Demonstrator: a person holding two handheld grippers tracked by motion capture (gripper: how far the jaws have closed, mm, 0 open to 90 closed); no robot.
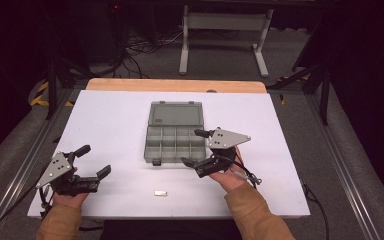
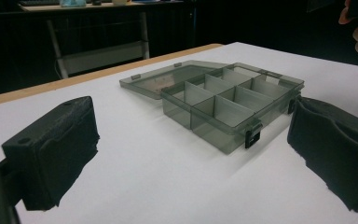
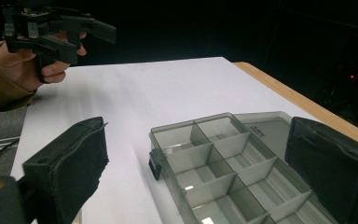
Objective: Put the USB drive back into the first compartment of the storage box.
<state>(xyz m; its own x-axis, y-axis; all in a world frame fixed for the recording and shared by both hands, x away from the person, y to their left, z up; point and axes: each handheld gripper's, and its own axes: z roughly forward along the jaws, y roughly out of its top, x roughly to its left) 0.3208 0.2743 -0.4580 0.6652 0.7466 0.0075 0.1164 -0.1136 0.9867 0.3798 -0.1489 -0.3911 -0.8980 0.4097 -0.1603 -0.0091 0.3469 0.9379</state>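
1. Hovering beside the near right corner of the compartment box [image 1: 174,136], the right gripper [image 1: 198,148] has its jaws spread wide and holds nothing; in the right gripper view the box's open compartments [image 3: 223,175] lie directly ahead between the two black jaws.
2. Hanging well to the left of the box and nearer the person, the left gripper [image 1: 94,161] is likewise spread wide and empty; from its own camera the box [image 2: 223,105] sits ahead and slightly right, apart from both jaws.
3. A small pale metal piece [image 1: 160,193] lies on the white table [image 1: 105,120], nearer the person than either gripper, between them and touched by neither.
4. My reading of the step: the box is already open, its lid [image 1: 175,113] folded flat on the far side, and the work looks to be at the start of loading, with the piece not yet picked up.
5. The next move likely calls for one gripper to drop back toward the person, lower over the piece, and close narrowly on it, since it lies flat and low on the table.
6. Counts: one box, with eight compartments in two rows of four as seen from the high view; one lid; two dark latches on the near edge [image 2: 253,137]; one loose piece; two grippers.
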